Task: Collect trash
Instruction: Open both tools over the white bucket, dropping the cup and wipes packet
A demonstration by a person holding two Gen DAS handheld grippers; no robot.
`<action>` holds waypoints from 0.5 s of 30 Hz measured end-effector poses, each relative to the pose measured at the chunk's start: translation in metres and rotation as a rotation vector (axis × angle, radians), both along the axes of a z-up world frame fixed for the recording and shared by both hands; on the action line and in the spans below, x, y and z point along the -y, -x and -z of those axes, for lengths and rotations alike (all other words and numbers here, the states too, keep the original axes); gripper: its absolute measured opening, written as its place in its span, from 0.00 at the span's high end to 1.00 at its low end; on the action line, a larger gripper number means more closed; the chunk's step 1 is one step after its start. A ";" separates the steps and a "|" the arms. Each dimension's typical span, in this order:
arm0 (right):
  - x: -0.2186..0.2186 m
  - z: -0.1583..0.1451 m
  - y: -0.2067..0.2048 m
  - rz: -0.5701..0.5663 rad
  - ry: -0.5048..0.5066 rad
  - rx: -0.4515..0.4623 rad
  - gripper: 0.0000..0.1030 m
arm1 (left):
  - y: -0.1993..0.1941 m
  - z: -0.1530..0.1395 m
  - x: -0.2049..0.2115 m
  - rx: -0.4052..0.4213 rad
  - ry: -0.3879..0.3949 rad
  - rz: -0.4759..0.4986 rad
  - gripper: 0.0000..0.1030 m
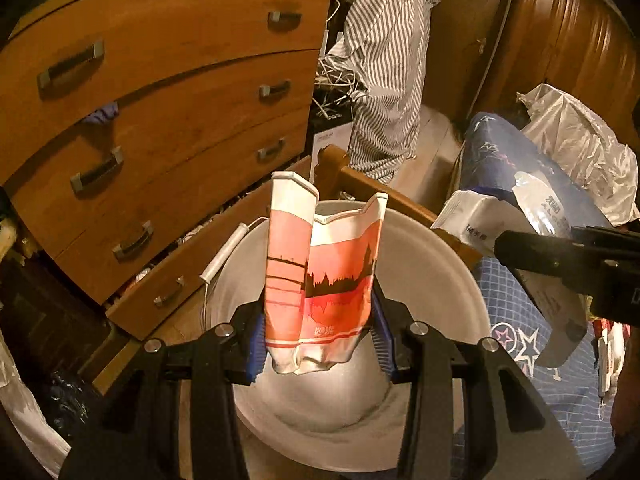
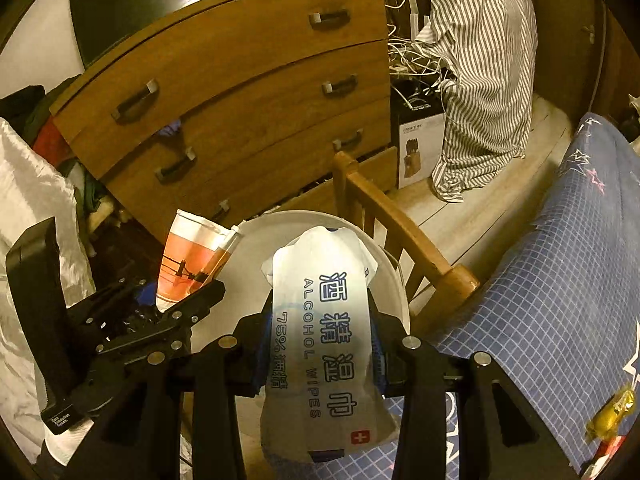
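Observation:
My left gripper [image 1: 318, 340] is shut on a crushed red and white paper cup [image 1: 320, 280] and holds it over a white bucket [image 1: 440, 280]. The cup [image 2: 192, 260] and the left gripper [image 2: 176, 300] also show in the right wrist view, at the bucket's left rim. My right gripper [image 2: 320, 356] is shut on a white alcohol wipes packet [image 2: 324, 340] and holds it over the same bucket [image 2: 248, 280]. In the left wrist view the right gripper's black body [image 1: 568, 260] and the packet [image 1: 500, 216] sit at the right.
A wooden chest of drawers [image 1: 160, 100] stands behind the bucket, its bottom drawer open. A wooden bed rail [image 2: 400, 224] runs past the bucket. Blue star-print bedding [image 2: 560, 280] lies at the right, with a yellow candy wrapper [image 2: 610, 412] on it. A crumpled plastic bag [image 1: 580, 140] and striped shirt [image 1: 384, 60] lie beyond.

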State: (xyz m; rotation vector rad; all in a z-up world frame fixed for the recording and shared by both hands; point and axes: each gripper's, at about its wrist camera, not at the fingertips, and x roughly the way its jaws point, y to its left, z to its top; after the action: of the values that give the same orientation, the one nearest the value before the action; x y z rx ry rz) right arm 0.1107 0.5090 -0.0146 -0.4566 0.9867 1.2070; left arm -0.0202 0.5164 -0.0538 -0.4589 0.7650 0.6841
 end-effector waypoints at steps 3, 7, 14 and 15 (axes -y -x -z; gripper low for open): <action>0.001 0.003 -0.002 0.000 -0.002 0.001 0.60 | 0.000 0.003 -0.004 0.000 0.004 -0.002 0.60; 0.001 0.003 -0.005 0.001 -0.006 0.001 0.60 | 0.000 0.003 -0.006 0.003 0.002 -0.004 0.58; 0.004 0.002 -0.012 0.013 -0.028 -0.009 0.31 | 0.002 0.004 -0.012 -0.027 -0.016 -0.035 0.50; 0.004 0.001 -0.013 0.017 -0.034 -0.007 0.31 | 0.003 0.004 -0.013 -0.026 -0.016 -0.040 0.50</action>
State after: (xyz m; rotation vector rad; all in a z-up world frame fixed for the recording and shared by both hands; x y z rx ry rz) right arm 0.1236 0.5052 -0.0158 -0.4168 0.9729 1.2093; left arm -0.0233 0.5293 -0.0575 -0.4525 0.7759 0.7345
